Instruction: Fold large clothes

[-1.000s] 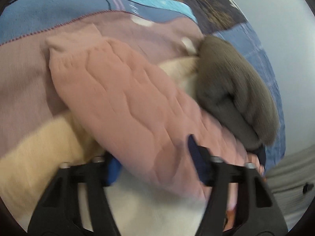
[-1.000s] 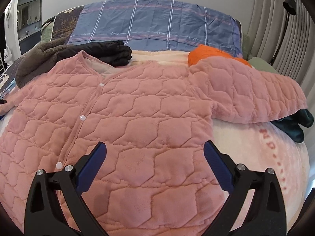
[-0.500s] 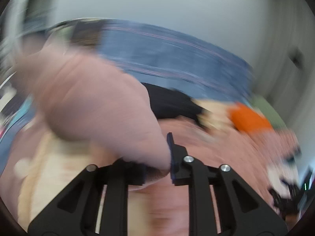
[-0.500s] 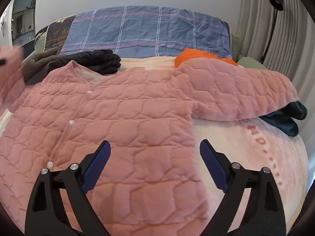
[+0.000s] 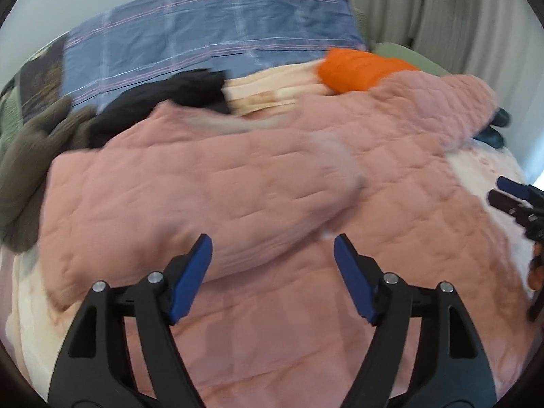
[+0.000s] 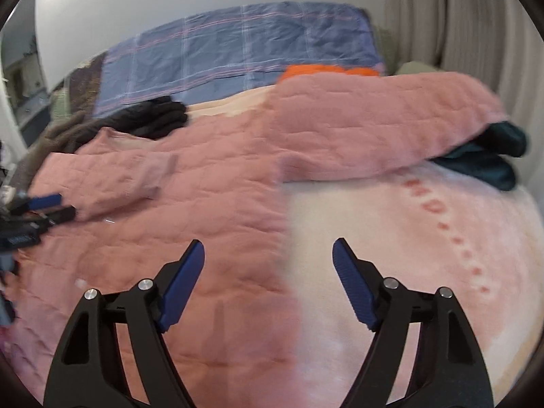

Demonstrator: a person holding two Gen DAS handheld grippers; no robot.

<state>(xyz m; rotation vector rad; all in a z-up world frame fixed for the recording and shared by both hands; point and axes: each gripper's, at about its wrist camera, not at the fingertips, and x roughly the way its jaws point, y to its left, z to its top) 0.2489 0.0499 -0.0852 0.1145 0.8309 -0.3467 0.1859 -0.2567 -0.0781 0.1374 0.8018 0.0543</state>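
Sleeve [image 5: 210, 200] now folded across pink jacket [image 5: 391, 210], left gripper [image 5: 273, 251] released and spread, right gripper [image 6: 268, 255] spread

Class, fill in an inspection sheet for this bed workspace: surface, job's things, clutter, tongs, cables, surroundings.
Surface: cream fleece blanket with pink lettering, covering the bed.
Job's things: pink quilted jacket lying flat, one sleeve folded across its front, the other sleeve spread outward.
Clutter: orange knit garment, black garment, brown fleece, dark teal garment.
Tongs: left tongs open, empty; right tongs open, empty.
Cables: nothing seen.
Surroundings: blue plaid pillow, pleated curtain, pale wall.
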